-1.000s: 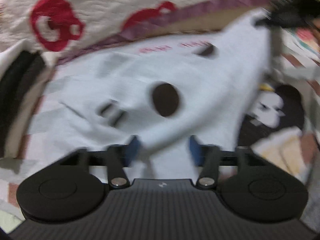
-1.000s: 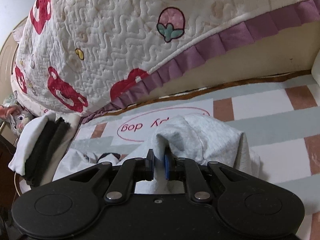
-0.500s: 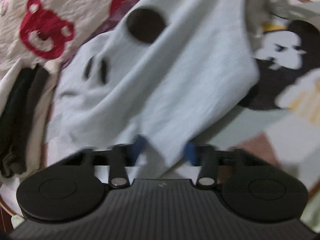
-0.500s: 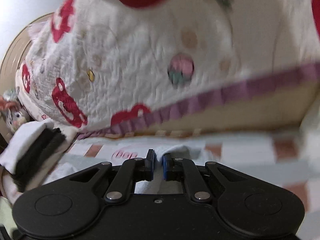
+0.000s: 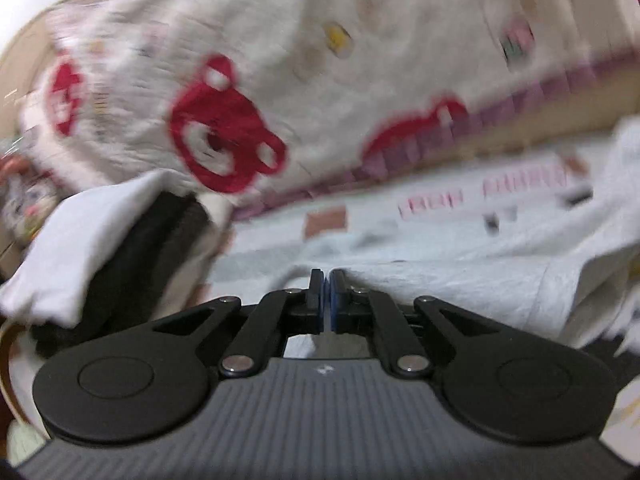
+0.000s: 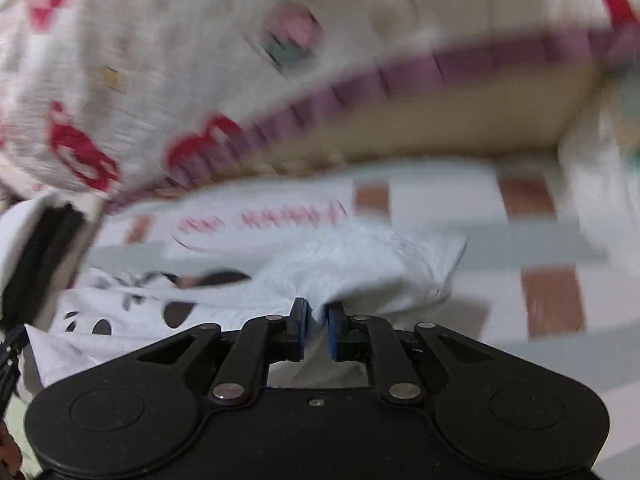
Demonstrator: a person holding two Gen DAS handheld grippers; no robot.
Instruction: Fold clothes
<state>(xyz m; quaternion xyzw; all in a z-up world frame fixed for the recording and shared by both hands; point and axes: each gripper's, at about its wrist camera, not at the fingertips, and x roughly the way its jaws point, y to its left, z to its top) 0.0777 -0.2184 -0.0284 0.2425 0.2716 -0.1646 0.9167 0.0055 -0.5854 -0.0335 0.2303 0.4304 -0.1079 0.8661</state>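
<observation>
A pale grey-white garment with black printed spots lies spread low on the bed sheet, blurred by motion. My left gripper is shut, its blue pads pinched together at the garment's near edge, with cloth showing just under the fingers. In the right wrist view the same garment bunches up into a fold in front of my right gripper, which is shut on that fold with fabric squeezed between the pads. The black spots show to the left of it.
A quilted white blanket with red bears and a purple frill rises behind. A folded stack of white and black clothes sits at the left. The checked sheet with pink lettering stretches to the right.
My left gripper went from open around the hanging garment to shut at its edge, dropping low over the bed. The right gripper stayed shut on the cloth and came down with it.
</observation>
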